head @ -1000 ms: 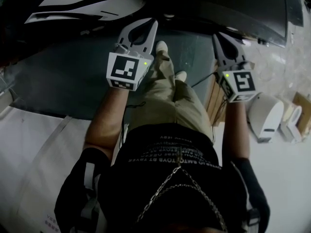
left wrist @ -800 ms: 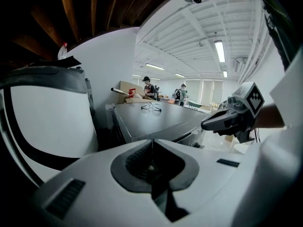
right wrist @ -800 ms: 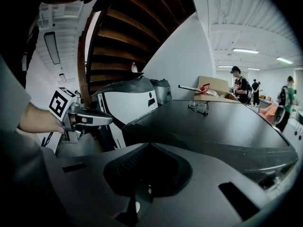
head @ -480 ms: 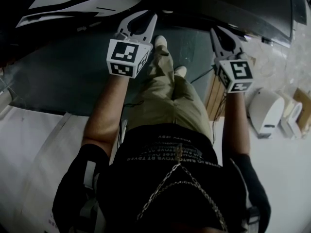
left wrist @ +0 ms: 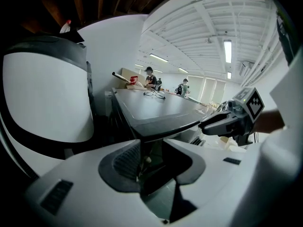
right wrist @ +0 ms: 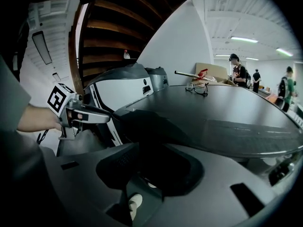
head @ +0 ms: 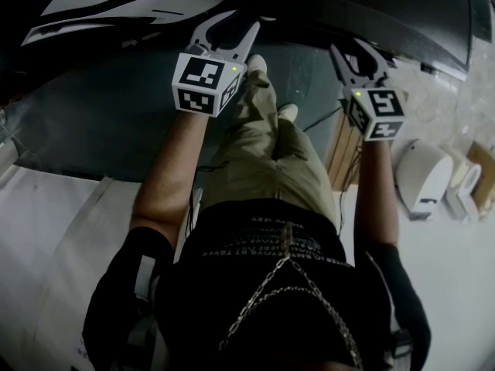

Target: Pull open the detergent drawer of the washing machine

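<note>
My left gripper (head: 230, 23) and right gripper (head: 354, 51) point forward and down at the near edge of a dark flat top (head: 402, 22). Both sets of jaws are opening and nothing is between them. In the left gripper view that dark top (left wrist: 156, 108) runs away ahead of my left gripper (left wrist: 151, 174), and the right gripper (left wrist: 227, 122) hangs at its right corner. A white rounded machine body with a dark band (left wrist: 47, 98) stands on the left. The right gripper view shows my right gripper (right wrist: 151, 174) and the left gripper (right wrist: 90, 115). I cannot make out a detergent drawer.
A pair of glasses (right wrist: 198, 88) lies on the dark top. Several people (left wrist: 151, 77) are at its far end. On the floor at the right stand white devices (head: 421, 180) and cardboard (head: 483, 176). The person's shoes (head: 255, 72) are below the grippers.
Both grippers' jaws have gone from shut to spread apart. Both hands have moved toward the edge of the dark top.
</note>
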Action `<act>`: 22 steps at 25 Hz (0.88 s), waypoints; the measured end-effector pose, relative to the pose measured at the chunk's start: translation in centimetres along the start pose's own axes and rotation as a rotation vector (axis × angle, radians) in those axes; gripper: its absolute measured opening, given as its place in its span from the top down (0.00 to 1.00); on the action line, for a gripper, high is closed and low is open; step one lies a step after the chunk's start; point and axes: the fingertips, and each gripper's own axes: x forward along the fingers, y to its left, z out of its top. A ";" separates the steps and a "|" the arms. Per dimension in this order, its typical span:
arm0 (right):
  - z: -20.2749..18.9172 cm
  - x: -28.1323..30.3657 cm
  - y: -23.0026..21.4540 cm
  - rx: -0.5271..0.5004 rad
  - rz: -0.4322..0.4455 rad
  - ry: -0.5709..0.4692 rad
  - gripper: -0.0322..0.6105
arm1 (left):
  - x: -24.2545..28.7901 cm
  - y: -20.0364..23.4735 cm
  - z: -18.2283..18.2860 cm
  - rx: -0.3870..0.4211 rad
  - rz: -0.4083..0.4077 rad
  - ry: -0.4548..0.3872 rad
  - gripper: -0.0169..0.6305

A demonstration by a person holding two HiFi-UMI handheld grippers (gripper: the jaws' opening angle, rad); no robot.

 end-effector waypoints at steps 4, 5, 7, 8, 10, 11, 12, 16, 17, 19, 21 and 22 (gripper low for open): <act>0.0 0.4 0.2 0.008 -0.002 0.009 0.76 | 0.5 0.1 -0.5 -0.030 -0.017 0.015 0.76; 0.1 0.5 0.4 0.014 -0.001 0.007 0.76 | 0.6 0.1 -0.6 -0.034 -0.017 0.014 0.76; 0.3 0.5 0.6 0.029 0.001 0.002 0.76 | 0.6 0.2 -0.5 -0.037 -0.014 0.011 0.76; 0.4 0.5 0.5 0.039 0.002 -0.001 0.76 | 0.6 0.3 -0.5 -0.039 -0.008 0.010 0.76; 0.4 0.4 0.2 0.058 -0.002 -0.008 0.76 | 0.5 0.4 -0.5 -0.044 0.005 0.010 0.77; 0.4 0.4 0.1 0.065 -0.006 -0.009 0.76 | 0.5 0.4 -0.4 -0.045 0.008 0.012 0.77; 0.3 0.3 -0.1 0.070 -0.011 -0.009 0.76 | 0.5 0.4 -0.5 -0.046 0.007 0.016 0.78; -0.4 0.1 -0.5 0.110 -0.021 -0.005 0.76 | 0.4 0.3 -0.6 -0.049 -0.010 0.037 0.79; -0.5 0.0 -0.4 0.117 -0.020 -0.001 0.76 | 0.4 0.3 -0.7 -0.050 -0.014 0.042 0.79; -0.7 -0.1 -0.2 0.120 -0.018 0.010 0.77 | 0.2 0.1 -0.9 -0.048 -0.019 0.052 0.79; -0.9 -0.3 -0.1 0.115 -0.015 0.021 0.79 | -0.1 0.0 -1.0 -0.044 -0.017 0.057 0.79; -1.0 -0.4 0.0 0.111 -0.015 0.025 0.79 | -0.2 -0.1 -1.1 -0.044 -0.016 0.058 0.79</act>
